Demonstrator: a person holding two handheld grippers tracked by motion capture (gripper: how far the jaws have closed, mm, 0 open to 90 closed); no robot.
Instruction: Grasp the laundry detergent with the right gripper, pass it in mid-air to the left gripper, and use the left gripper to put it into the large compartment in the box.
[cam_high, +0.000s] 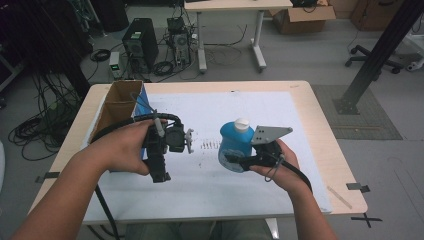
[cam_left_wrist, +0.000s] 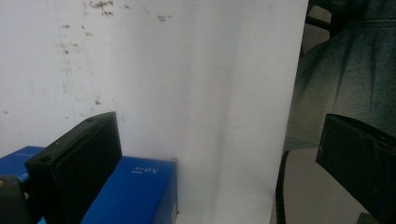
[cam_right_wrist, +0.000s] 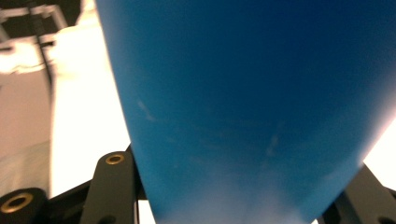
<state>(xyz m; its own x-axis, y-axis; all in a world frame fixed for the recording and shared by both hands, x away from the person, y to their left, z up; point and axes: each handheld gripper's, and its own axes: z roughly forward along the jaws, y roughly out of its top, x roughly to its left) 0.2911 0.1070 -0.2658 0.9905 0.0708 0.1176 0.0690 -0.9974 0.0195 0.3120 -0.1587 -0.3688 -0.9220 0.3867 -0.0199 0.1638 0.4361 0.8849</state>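
Note:
A blue bottle (cam_high: 234, 146) with a white cap (cam_high: 242, 123) stands near the middle of the white mat (cam_high: 215, 105). My right gripper (cam_high: 233, 159) is shut on its lower body from the right, and the blue wall (cam_right_wrist: 243, 93) sits close up between the two black jaws. My left gripper (cam_high: 160, 172) is held above the mat's left part and points back toward the person. Its jaws stand wide apart with nothing between them (cam_left_wrist: 219, 135). A blue box (cam_left_wrist: 135, 191) lies on the mat just under its left jaw.
An open cardboard box (cam_high: 120, 102) stands at the table's left edge, behind my left hand. Small dark marks (cam_high: 209, 145) dot the mat between the grippers. The mat's near edge and the person's trousers (cam_left_wrist: 345, 84) lie ahead of my left gripper.

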